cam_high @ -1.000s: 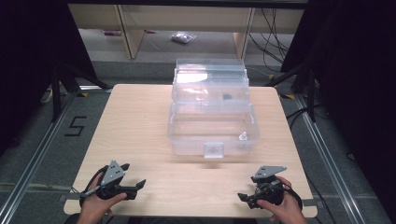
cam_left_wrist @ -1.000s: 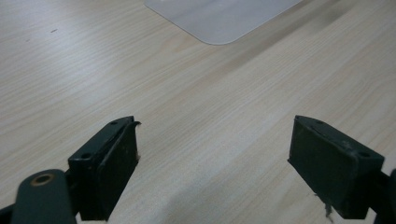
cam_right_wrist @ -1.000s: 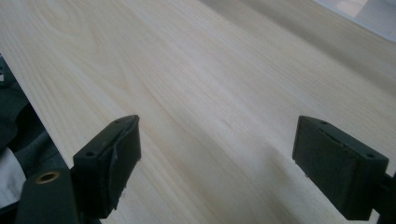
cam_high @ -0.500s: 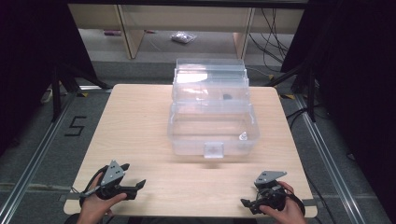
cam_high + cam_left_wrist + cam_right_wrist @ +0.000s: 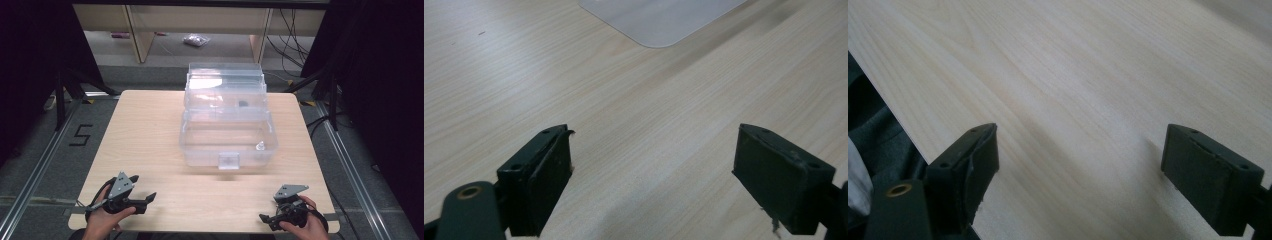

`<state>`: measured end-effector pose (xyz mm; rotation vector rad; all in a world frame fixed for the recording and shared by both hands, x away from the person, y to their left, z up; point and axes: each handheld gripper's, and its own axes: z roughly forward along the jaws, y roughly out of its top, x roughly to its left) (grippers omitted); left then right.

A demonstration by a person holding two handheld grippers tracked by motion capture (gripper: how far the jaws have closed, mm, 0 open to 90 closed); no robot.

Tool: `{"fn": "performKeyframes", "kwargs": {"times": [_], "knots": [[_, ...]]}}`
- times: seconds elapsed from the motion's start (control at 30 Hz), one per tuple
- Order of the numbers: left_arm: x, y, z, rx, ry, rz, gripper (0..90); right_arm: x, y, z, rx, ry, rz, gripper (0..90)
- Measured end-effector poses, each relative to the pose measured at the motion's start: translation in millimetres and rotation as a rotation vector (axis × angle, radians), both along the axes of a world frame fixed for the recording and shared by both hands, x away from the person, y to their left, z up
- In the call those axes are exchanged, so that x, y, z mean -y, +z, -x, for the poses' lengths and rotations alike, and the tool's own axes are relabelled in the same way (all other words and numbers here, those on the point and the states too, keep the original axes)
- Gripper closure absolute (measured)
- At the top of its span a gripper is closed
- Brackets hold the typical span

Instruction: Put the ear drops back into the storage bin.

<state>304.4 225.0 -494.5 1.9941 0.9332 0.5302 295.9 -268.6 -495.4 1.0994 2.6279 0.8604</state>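
**Both tools rest open at the near edge, the clear box stands far ahead**

The left tool (image 5: 131,197) lies on the bench (image 5: 145,135) near the front left corner, held by the left hand (image 5: 102,220). Its two black jaws stand wide apart and hold nothing; in the left gripper view (image 5: 651,165) only bare wood lies between them. This tool points toward the right and a little forward, across the bench.

The right tool (image 5: 267,219) sits at the front right corner in the right hand (image 5: 305,227), very close to the front edge of the bench. Its jaws are also wide apart and hold nothing, as the right gripper view (image 5: 1080,165) shows. In that view the edge of the bench runs down the left side, just beside the left jaw, and dark cloth is seen below the edge.

The clear plastic box (image 5: 227,137) stands in the middle of the far half of the bench, well apart from both tools. Its lid (image 5: 225,85) is open and stands up behind it, near the far edge. A small latch (image 5: 229,161) is on the front wall of the box. A small pale thing (image 5: 259,146) lies inside near the right front corner; I cannot tell what it is.

Between the tools and the box there is a wide strip of bare wood. The left part of the bench is also free, from the front edge to the far edge.
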Motion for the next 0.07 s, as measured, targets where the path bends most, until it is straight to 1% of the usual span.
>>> {"fn": "performKeyframes", "kwargs": {"times": [0.03, 0.07], "knots": [[0.0, 0.0, -0.1, 0.0, 0.0, 0.0, 15.1, -0.7, 0.3, 0.7, -0.013, -0.013, 0.003, 16.2], [-0.1, 0.0, -0.1, 0.001, 0.001, 0.0, 15.1, -1.6, -0.7, 0.8, -0.005, -0.024, -0.001, 16.2]]}}
